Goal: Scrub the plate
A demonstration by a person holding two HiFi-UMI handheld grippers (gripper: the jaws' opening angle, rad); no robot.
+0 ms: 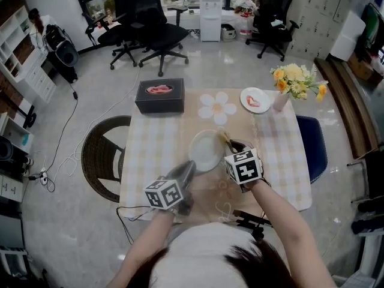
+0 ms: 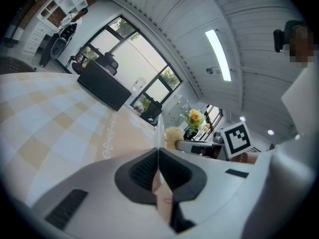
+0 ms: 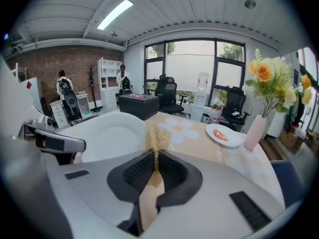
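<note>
A white plate (image 1: 206,150) sits tilted over the middle of the checked table (image 1: 150,155). My left gripper (image 1: 189,167) is shut on the plate's near-left rim; in the left gripper view the plate (image 2: 159,131) shows edge-on between the jaws of the left gripper (image 2: 158,157). My right gripper (image 1: 232,147) is shut on a small brush (image 1: 224,138) with a wooden handle and straw-coloured bristles. The bristles (image 3: 157,139) stand above the right gripper (image 3: 155,159), just right of the plate (image 3: 107,137). Whether they touch the plate I cannot tell.
A black box (image 1: 159,96) with something pink inside stands at the table's far left. A flower-shaped mat (image 1: 217,107), a small plate with red food (image 1: 255,99) and a vase of yellow flowers (image 1: 292,84) line the far side. Office chairs (image 1: 150,29) stand beyond.
</note>
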